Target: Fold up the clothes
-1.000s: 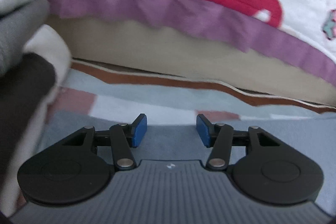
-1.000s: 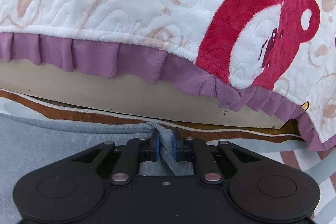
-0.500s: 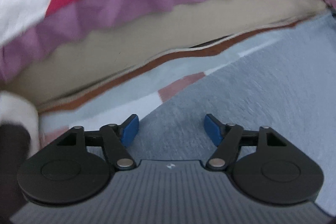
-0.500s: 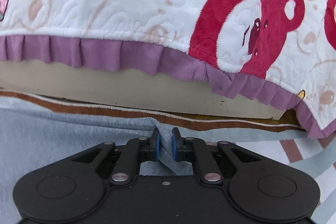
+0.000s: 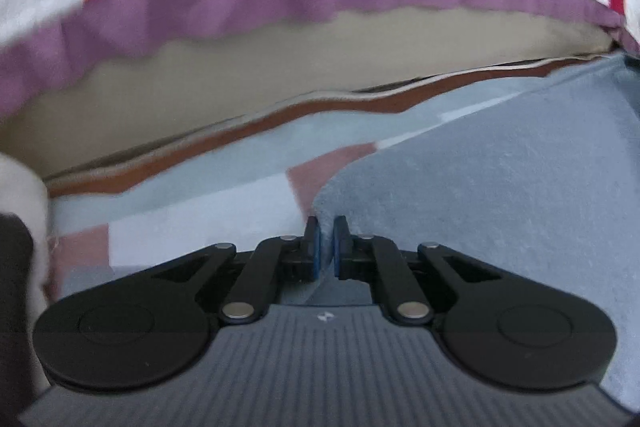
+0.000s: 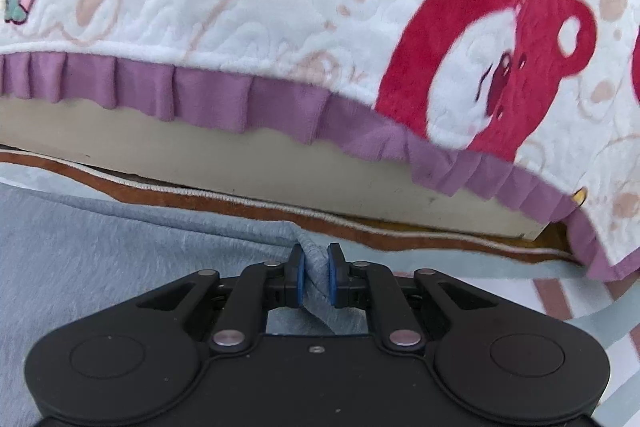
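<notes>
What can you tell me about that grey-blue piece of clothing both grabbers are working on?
The grey-blue garment looks like soft, slightly fuzzy fleece or jersey. It lies mostly flat on a striped mat beside a bed. The right gripper pinches a raised fold at its far edge. The left gripper is closed at its curved edge, apparently nipping the cloth, though that view is blurred. What kind of garment it is cannot be told.

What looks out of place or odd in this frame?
Nothing stands out. Both the left gripper and the right gripper pinch the grey-blue garment, which lies on a patterned mat beside a blanket-covered cushion.
</notes>
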{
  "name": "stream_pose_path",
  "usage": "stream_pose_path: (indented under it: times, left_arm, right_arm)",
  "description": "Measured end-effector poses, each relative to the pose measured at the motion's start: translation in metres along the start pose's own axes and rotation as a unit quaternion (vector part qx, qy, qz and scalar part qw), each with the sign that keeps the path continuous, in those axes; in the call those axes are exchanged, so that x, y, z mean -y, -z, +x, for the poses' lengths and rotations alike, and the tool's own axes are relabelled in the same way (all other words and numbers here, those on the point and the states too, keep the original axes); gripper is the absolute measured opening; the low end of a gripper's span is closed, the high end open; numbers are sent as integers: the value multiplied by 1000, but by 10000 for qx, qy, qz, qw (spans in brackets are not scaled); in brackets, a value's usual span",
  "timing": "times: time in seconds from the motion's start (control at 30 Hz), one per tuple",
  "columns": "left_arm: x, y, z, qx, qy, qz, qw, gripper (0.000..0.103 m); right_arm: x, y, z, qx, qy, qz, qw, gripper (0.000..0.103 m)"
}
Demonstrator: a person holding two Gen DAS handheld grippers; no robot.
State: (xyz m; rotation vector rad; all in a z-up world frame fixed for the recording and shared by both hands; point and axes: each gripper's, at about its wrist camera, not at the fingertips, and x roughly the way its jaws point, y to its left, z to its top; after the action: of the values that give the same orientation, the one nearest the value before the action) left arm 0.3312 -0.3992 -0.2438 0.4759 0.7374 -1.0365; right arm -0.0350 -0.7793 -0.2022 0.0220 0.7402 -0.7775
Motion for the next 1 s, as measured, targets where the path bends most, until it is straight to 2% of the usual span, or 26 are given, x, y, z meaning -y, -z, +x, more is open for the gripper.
stream_pose_path:
  times: [0.03, 0.07, 0.2, 0.3, 0.4, 0.47, 0.5, 0.57, 0.63, 0.73, 0.8, 0.83, 0.9, 1.0]
  left_arm:
    - [10, 2, -8, 135, -149, 243, 9995, 5]
    - [15, 5, -21, 285, -195, 219, 9992, 5]
    - [35, 15, -77, 895, -394, 18, 9952, 5]
    - [53, 22, -146, 1437, -376, -221, 9887, 5]
    - [80, 38, -241, 1984, -352, -217, 9792, 5]
    - [100, 58, -313, 2117, -315, -135, 9767, 5]
    - [110, 68, -348, 2177, -295, -96, 9755, 5]
    - [131, 98, -393, 2045, -340, -51, 9783, 6]
    - [149, 136, -423, 1639, -280, -383, 9853, 6]
    - [164, 198, -428, 802, -171, -996, 9917, 6]
    - [166, 231, -419, 378, -40, -1455, 9886, 5]
    - [165, 244, -416, 218, 105, -1748, 9843, 4]
    - [169, 250, -419, 230, 132, -1795, 9834, 4]
    - [174, 254, -426, 285, 140, -1806, 9830, 2]
  right_arm:
    - [1, -1, -7, 77, 4, -22, 10000, 12]
    - [3, -3, -17, 181, -16, 33, 9998, 12]
    - [19, -5, -66, 690, -131, 484, 9964, 12]
    - [35, 6, -126, 1197, -257, 1036, 9871, 12]
    - [50, 32, -196, 1604, -449, 1525, 9742, 12]
    - [58, 59, -243, 1714, -663, 1849, 9654, 12]
    - [61, 75, -264, 1638, -792, 1934, 9641, 12]
    - [65, 109, -302, 1448, -1016, 2022, 9632, 12]
    - [60, 147, -326, 1076, -1079, 1710, 9734, 12]
    - [58, 205, -331, 225, -1172, 1715, 9779, 13]
    - [56, 229, -315, -427, -1119, 1795, 9764, 13]
    - [52, 233, -308, -639, -1107, 1700, 9771, 13]
    - [45, 229, -302, -748, -1129, 1430, 9804, 13]
    - [48, 207, -305, -524, -1112, 1287, 9840, 13]
